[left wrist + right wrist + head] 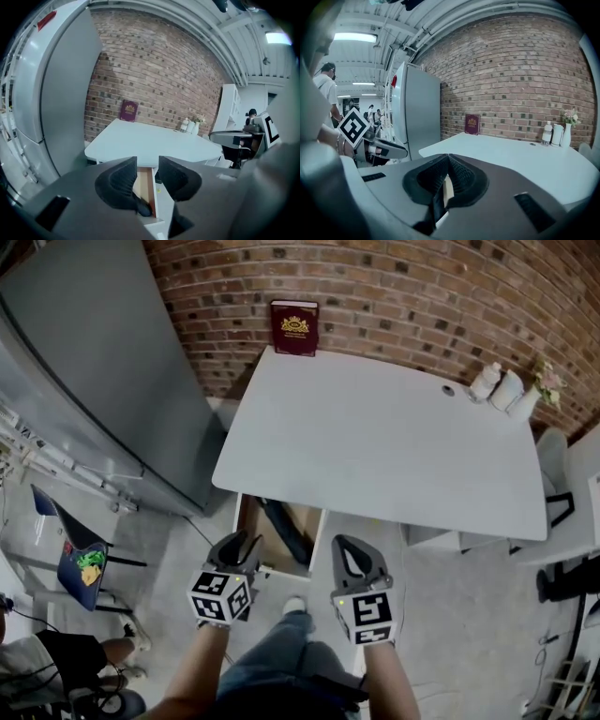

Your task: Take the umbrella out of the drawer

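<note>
A wooden drawer [247,521] stands pulled out under the front left of the white table [394,437]. A dark folded umbrella [287,529] lies inside it, running front to back. My left gripper [245,543] hovers over the drawer's near left corner, jaws partly open with nothing between them. In the left gripper view the drawer [144,180] and the umbrella's dark end [144,209] show through the gap of the left gripper [148,165]. My right gripper [350,547] hangs just right of the drawer, shut and empty; in its own view the right gripper [448,160] has its jaw tips meeting.
A red book [294,328] leans on the brick wall at the table's back. Bottles and a small vase [507,390] stand at the back right corner. A tall grey cabinet [94,362] fills the left. A blue chair [80,557] and a seated person [56,662] are lower left.
</note>
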Motion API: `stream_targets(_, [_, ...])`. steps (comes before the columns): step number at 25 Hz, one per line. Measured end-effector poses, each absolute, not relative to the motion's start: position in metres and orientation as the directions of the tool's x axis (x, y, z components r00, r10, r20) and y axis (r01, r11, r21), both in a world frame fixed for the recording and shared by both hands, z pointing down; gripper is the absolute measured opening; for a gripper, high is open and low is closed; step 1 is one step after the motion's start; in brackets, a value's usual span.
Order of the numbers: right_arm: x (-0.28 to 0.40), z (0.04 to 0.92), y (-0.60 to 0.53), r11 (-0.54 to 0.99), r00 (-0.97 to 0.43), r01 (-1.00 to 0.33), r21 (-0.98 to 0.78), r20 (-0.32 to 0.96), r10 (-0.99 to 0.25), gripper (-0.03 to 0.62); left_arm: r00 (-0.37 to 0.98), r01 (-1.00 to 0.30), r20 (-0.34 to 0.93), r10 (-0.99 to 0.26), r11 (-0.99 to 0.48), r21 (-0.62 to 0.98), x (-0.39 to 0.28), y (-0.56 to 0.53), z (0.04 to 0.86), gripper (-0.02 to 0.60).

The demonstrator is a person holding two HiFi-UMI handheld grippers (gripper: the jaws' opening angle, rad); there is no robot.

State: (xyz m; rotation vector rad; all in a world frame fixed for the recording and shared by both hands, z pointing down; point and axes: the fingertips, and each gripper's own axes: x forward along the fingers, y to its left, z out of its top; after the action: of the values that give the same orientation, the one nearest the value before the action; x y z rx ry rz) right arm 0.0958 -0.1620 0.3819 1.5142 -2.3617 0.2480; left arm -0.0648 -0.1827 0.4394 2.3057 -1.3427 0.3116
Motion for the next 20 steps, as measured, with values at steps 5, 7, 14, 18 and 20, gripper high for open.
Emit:
stream_targets(5, [0.086,0.406,-0.184,0.453,-0.409,-0.891,0.02,0.395,-0.823,-0.008,0.527,-0.849,0.457,-0.717,-0.415,0.328,-0.063,-0.198,0.473,0.127])
stream_targets(7, [0.083,0.419,-0.187,0.46,-0.422,-0.888,-0.008,0.413,-0.807,-0.008,0.527,-0.849,0.478,-0.703,-0.409,0.334,-0.062,-0.201,0.485,0.127])
stream_targets(14, [0.071,0.476,-0.201,0.481,-0.453,-0.875,-0.064,0.461,-0.763,-0.008,0.518,-0.853,0.518,-0.68,-0.373,0.364,-0.061,-0.214,0.527,0.127])
stream_targets(18, [0.071,0.502,-0.2,0.494,-0.462,-0.867,-0.069,0.484,-0.743,-0.008,0.499,-0.862,0.532,-0.684,-0.333,0.382,-0.057,-0.216,0.546,0.127])
stream_targets(20, [0.072,0.515,-0.199,0.5,-0.468,-0.863,-0.072,0.489,-0.736,-0.008,0.498,-0.864,0.541,-0.678,-0.337,0.374,-0.052,-0.216,0.554,0.127])
